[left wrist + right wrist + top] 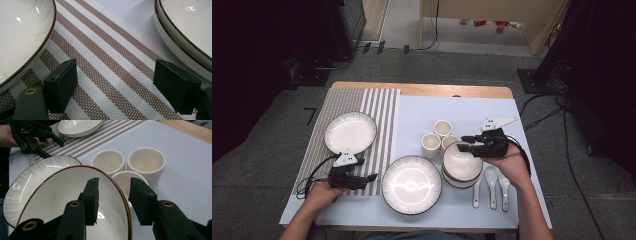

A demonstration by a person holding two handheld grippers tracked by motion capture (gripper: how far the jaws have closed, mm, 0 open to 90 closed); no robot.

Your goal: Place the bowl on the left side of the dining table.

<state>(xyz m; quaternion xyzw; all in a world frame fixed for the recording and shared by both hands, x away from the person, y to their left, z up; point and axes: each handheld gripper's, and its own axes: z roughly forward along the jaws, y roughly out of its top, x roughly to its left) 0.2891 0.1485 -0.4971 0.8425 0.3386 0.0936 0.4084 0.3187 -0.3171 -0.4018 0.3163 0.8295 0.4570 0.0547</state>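
Bowl (460,160), white with a brown rim, topmost of a stack at the right of the table (512,210), just behind three spoons (491,187) laid side by side near the front edge. Straddled at its rim by the right gripper (464,142): one pad inside the bowl (62,202), the other outside, spread with a gap either side of the thin edge, not yet pinching. Likely lined up that way for a rim grip, to lift this bowl off the stack.

Level with the stack, to the left: large plate (411,185), then the left gripper (372,176), resting low on the striped mat (382,110), claw spread wide and empty between the two plates, probably parked out of the way.

Further back: three cups (439,135) bunched close behind the bowl, close enough to be knocked during a lift. Farther left, small plate (350,132) set on the mat.
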